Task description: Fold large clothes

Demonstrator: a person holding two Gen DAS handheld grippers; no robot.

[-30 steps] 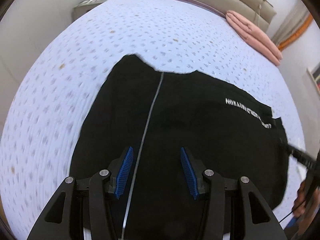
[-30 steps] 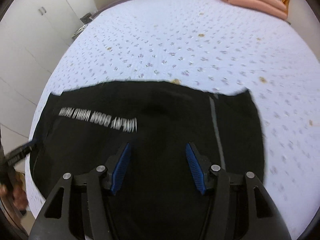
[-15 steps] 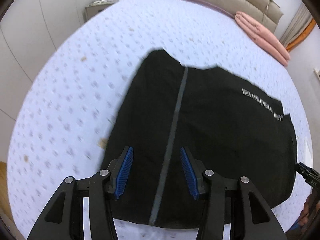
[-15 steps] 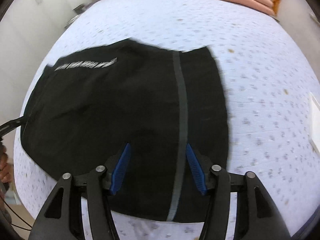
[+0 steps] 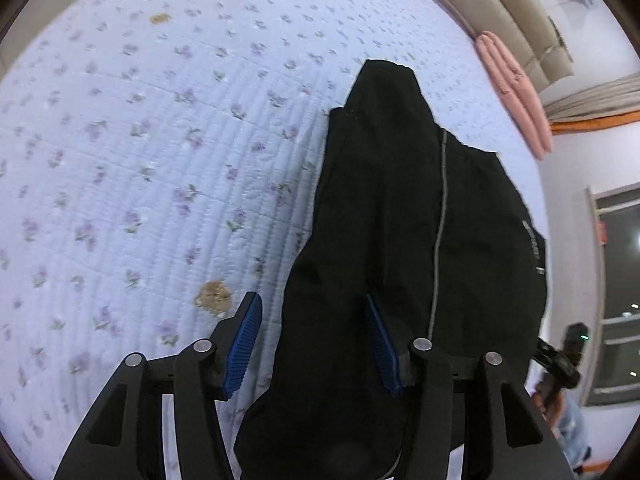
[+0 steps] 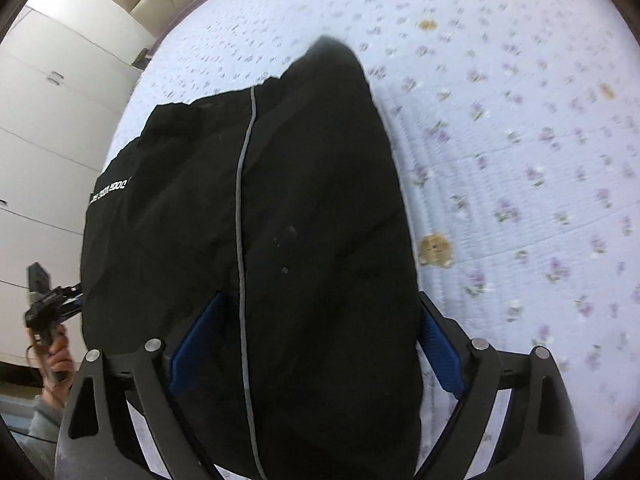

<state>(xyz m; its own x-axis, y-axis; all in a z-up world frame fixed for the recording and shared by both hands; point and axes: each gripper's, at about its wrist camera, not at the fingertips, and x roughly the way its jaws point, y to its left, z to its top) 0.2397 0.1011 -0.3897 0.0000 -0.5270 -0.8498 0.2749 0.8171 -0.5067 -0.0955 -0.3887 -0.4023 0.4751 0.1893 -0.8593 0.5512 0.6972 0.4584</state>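
A: Where do we stand? The black garment (image 5: 400,240) lies on the floral bedspread (image 5: 140,160), its near edge right under both tools, grey stripe (image 6: 242,200) running away from us.

B: Our left gripper (image 5: 316,344) hangs over the garment's left border. Its jaws have just been opening a little; they stand apart, cloth between them, but the pads do not press on it.

A: And our right gripper (image 6: 316,336)?

B: Its jaws have just been opening wide. They straddle the near hem on the stripe side, and the cloth sits loose between the blue pads (image 6: 440,344). Nothing is gripped on either side.

A: So we judge this the moment to take hold of the near edge for a fold.

B: Yes. We should bring both tools down level, so each pad pair bites the same layers near its own corner, and close only once the hem is well between the pads.

A: Then lift together, keeping the edge taut between us, or the fold will sag and skew.
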